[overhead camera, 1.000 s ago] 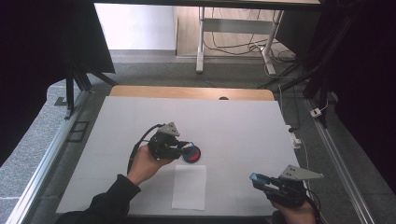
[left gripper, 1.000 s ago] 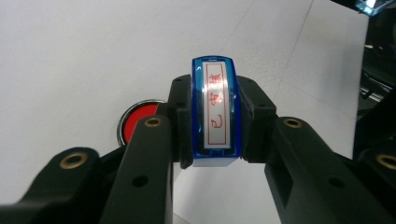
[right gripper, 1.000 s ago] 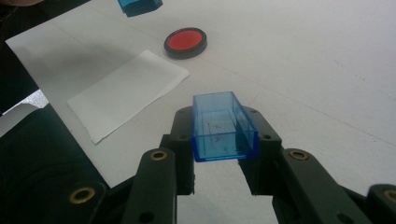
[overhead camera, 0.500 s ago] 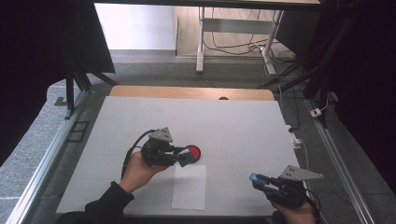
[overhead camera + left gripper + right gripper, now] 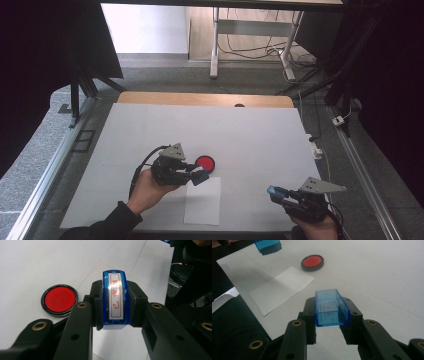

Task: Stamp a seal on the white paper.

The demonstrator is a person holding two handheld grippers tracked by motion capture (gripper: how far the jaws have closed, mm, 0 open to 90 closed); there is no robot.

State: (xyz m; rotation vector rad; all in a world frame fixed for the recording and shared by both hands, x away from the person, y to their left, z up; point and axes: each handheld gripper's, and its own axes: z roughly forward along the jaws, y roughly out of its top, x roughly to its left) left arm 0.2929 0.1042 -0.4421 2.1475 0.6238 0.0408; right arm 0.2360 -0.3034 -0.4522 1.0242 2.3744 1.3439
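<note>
Blue stamp [image 5: 115, 301], clamped face-up in the left tool [image 5: 192, 176], has shifted from the red ink pad [image 5: 205, 162] toward the paper [image 5: 202, 200] at lower centre, ready to print, while the right tool [image 5: 332, 322] at lower right grips its cap [image 5: 331, 307].

Stamp [image 5: 115, 300] & cap [image 5: 331, 307]: glossy blue plastic; paper [image 5: 202, 200] matt; table [image 5: 260, 130] smooth.

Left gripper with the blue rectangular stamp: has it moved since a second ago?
Yes. The left gripper drifted toward the near table edge, from beside the round red ink pad toward the white paper sheet.
</note>
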